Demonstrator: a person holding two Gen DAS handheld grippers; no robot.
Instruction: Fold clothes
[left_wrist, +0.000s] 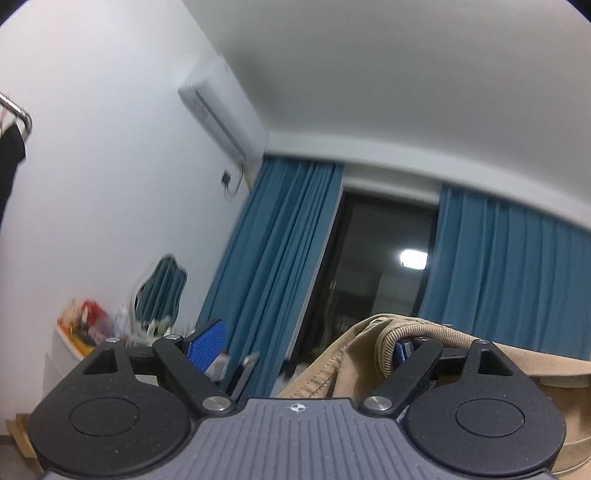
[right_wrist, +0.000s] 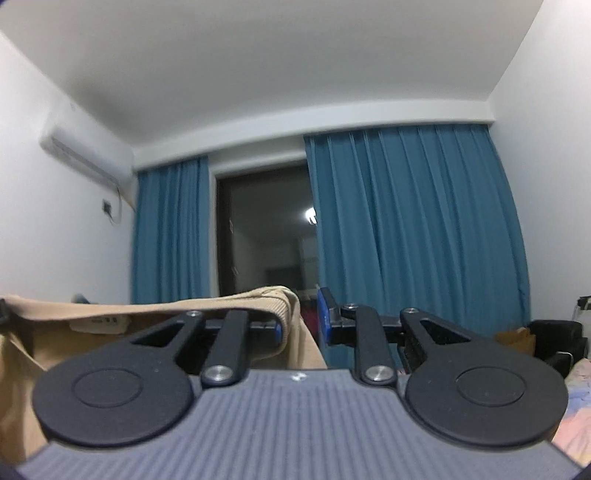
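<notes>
A tan garment (left_wrist: 354, 350) with a ribbed edge hangs in the air between my two grippers. My left gripper (left_wrist: 304, 347) is open wide. The ribbed edge is draped over its right finger and hides that pad, while its left blue pad (left_wrist: 207, 341) is bare. In the right wrist view the same garment (right_wrist: 147, 306) stretches off to the left. My right gripper (right_wrist: 301, 326) stands narrow, with a fold of the cloth wrapped over its left finger and filling the gap up to the right blue pad (right_wrist: 324, 319). Both grippers point slightly upward, toward the window.
Blue curtains (right_wrist: 406, 229) flank a dark window (right_wrist: 266, 229). An air conditioner (left_wrist: 221, 114) sits high on the left wall. Below it is a cluttered white dresser (left_wrist: 85, 332) with a mirror. A clothes rail (left_wrist: 18, 110) is at far left, a black seat (right_wrist: 554, 339) at right.
</notes>
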